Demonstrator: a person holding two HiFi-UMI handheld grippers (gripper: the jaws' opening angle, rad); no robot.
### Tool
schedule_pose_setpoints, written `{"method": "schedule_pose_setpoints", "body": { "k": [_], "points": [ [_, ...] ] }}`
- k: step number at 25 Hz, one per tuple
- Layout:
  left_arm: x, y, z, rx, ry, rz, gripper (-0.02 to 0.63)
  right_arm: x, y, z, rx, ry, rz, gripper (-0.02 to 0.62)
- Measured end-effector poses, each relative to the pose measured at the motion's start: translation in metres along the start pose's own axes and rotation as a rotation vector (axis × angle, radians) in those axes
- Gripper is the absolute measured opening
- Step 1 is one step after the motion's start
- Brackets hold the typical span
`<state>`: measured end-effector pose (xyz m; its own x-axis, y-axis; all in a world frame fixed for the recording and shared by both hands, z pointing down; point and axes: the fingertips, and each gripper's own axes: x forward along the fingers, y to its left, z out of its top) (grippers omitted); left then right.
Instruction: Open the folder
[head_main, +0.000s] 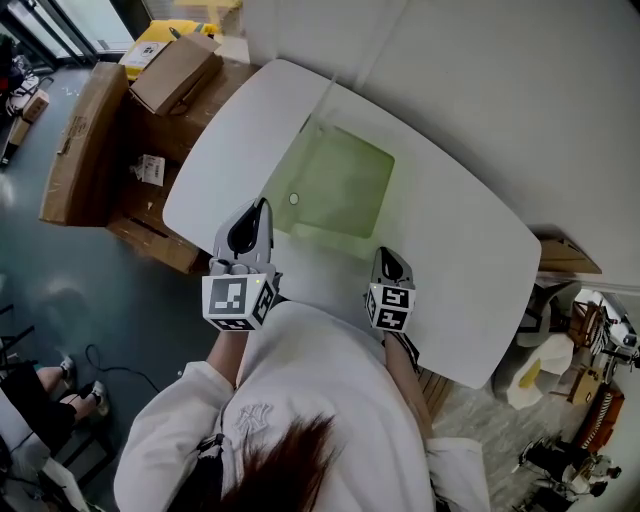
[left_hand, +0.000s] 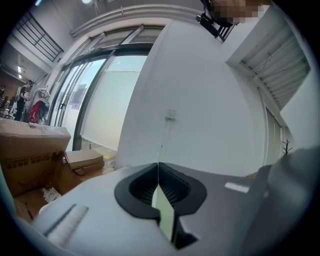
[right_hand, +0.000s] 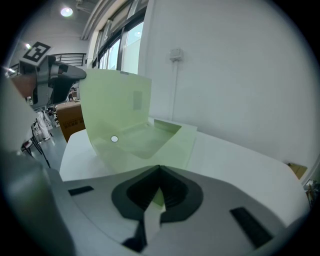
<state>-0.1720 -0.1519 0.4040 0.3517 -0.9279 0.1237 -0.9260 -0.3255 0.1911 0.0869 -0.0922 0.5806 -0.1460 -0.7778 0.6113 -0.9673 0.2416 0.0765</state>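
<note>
A translucent green folder (head_main: 340, 185) lies in the middle of the white table (head_main: 470, 270). Its front cover (right_hand: 112, 110) stands lifted and curved upward, with a white snap button (right_hand: 114, 139) on it. My left gripper (head_main: 262, 208) is shut on the cover's free edge, which shows edge-on as a thin green sheet (left_hand: 166, 215) between the jaws of the left gripper (left_hand: 159, 182). At the folder's near right corner, my right gripper (head_main: 386, 256) is shut on the folder's lower sheet (right_hand: 152, 197). The left gripper (right_hand: 75, 75) appears at the upper left of the right gripper view.
Cardboard boxes (head_main: 175, 70) and a flat carton (head_main: 78, 140) stand on the floor beyond the table's left end. A white wall (right_hand: 225, 75) runs along the table's far side. The person's white sleeves fill the lower head view.
</note>
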Motion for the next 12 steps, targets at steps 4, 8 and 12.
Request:
{"method": "schedule_pose_setpoints", "body": {
  "k": [4, 8, 12],
  "points": [
    [-0.003, 0.008, -0.002, -0.008, 0.002, 0.026, 0.012, -0.001, 0.000, -0.001, 0.000, -0.002, 0.004, 0.006],
    [-0.003, 0.014, -0.003, -0.017, 0.009, 0.044, 0.011, -0.001, 0.000, -0.001, 0.002, -0.002, 0.004, 0.006],
    [-0.004, 0.017, -0.002, -0.015, 0.009, 0.054, 0.012, -0.002, 0.000, 0.000, 0.003, -0.006, 0.004, 0.006]
  ]
}}
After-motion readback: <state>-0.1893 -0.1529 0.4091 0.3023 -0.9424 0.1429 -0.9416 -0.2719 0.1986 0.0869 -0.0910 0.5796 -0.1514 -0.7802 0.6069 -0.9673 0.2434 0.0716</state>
